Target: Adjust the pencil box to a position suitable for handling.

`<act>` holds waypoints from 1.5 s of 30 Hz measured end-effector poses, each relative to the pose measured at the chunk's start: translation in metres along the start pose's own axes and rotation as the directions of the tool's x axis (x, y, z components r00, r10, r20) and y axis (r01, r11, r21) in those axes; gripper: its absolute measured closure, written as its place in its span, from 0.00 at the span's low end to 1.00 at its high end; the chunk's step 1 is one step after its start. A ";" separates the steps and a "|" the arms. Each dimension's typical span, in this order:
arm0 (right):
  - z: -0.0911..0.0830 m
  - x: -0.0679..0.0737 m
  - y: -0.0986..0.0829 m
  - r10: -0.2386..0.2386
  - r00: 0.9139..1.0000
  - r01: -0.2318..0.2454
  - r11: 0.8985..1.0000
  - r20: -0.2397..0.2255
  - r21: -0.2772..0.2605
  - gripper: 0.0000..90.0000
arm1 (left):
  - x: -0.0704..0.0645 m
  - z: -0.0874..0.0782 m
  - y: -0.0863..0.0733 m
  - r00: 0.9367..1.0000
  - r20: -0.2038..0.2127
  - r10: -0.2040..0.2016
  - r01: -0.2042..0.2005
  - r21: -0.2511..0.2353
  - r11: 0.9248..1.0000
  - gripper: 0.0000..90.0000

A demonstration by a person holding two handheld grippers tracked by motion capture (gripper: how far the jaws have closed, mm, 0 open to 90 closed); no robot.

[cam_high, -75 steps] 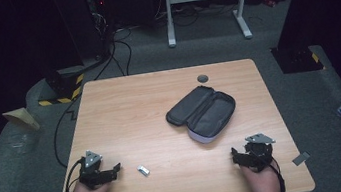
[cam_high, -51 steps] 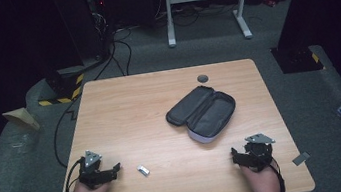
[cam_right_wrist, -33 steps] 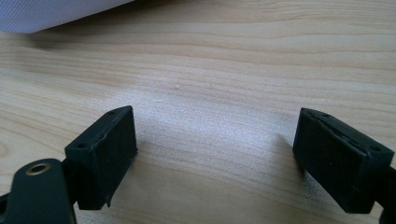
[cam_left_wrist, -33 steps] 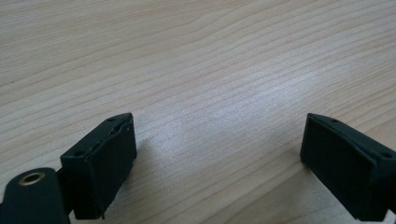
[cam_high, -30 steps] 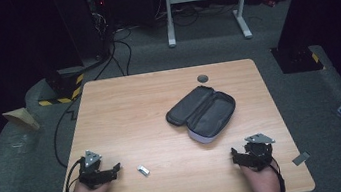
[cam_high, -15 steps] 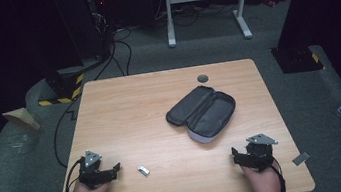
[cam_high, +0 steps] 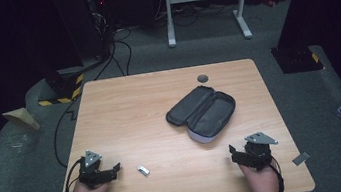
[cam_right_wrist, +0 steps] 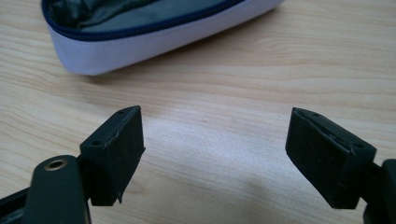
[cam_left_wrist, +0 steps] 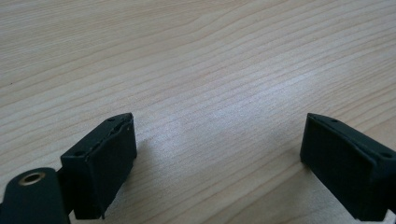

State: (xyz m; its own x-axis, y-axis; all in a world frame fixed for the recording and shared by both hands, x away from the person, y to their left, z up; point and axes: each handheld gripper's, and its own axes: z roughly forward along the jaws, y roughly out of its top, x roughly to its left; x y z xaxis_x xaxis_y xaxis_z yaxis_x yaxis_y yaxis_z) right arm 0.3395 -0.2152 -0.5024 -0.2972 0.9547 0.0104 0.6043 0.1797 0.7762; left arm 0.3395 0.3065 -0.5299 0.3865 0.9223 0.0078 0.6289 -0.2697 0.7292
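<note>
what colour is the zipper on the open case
Dark navy blue on the case, running above its white outer wall; the right gripper view shows it best.

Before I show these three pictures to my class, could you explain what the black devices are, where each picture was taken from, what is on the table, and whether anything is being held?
No robot is here. A person sits at a wooden table and holds a hand-operated gripper in each hand: the left gripper and the right gripper.

The wide picture comes from a fixed camera above the person, looking forward and down. The other two come from small cameras riding on the grippers, each looking along its own two black fingers.

On the table lie an open grey pouch, a small silvery object too small to identify, and a dark round disc near the far edge. The right gripper's camera sees the pouch's pale side and zip up close.

Nothing is held: both grippers are open, with bare wood between their fingers.
</note>
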 end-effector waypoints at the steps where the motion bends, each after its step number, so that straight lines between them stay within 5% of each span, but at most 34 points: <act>1: -0.002 0.002 0.002 -0.006 1.000 0.006 1.000 -0.002 -0.014 0.23 | 0.000 0.000 0.000 1.000 0.000 0.003 -0.003 0.000 1.000 0.12; 25: 0.000 0.022 0.027 -0.060 0.997 0.056 0.996 -0.051 -0.076 0.25 | 0.000 0.001 0.000 1.000 0.011 0.006 -0.006 0.002 1.000 0.10; 45: 0.012 0.046 0.050 -0.107 0.989 0.100 0.992 -0.098 -0.076 0.28 | 0.000 0.001 0.000 1.000 0.012 0.009 -0.009 0.004 1.000 0.09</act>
State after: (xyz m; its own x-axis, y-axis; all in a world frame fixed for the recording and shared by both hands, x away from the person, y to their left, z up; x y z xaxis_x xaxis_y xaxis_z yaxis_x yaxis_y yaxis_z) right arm 0.3652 -0.1594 -0.4711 -0.4312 0.9022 -0.0109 0.5135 0.2553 0.8192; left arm 0.3403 0.3058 -0.5303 0.4002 0.9164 0.0057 0.6282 -0.2789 0.7263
